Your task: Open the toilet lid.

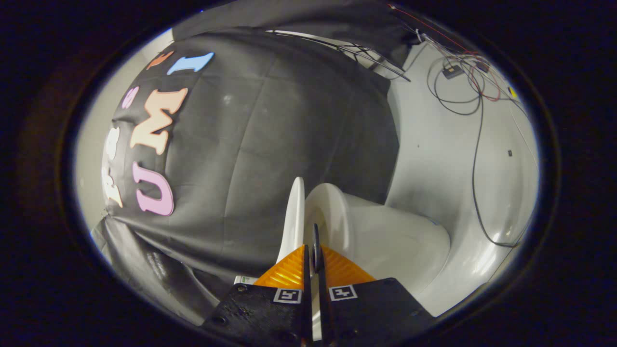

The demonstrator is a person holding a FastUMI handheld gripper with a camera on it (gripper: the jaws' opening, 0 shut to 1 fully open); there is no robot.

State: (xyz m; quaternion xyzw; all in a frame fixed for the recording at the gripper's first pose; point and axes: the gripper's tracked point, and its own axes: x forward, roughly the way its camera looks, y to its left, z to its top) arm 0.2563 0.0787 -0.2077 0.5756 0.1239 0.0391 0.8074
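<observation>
The whole scene appears turned on its side. The white toilet lid (pixel 293 217) stands lifted away from the seat ring (pixel 330 212), with a gap between them. The white bowl and body (pixel 400 241) lie beyond the fingers. My gripper (pixel 313 248) is nearly closed, its two fingers only a thin slot apart. A strip of white shows in that slot. The lid's edge runs down behind the fingertip (pixel 289 272) on its side, so both fingers seem to pinch the lid's rim. The exact contact is hidden by the pads.
The black booth cloth (pixel 270 144) hangs close behind the lid. A pale wall (pixel 448 159) carries loose black and red cables (pixel 475 120) and a small black box (pixel 452 72).
</observation>
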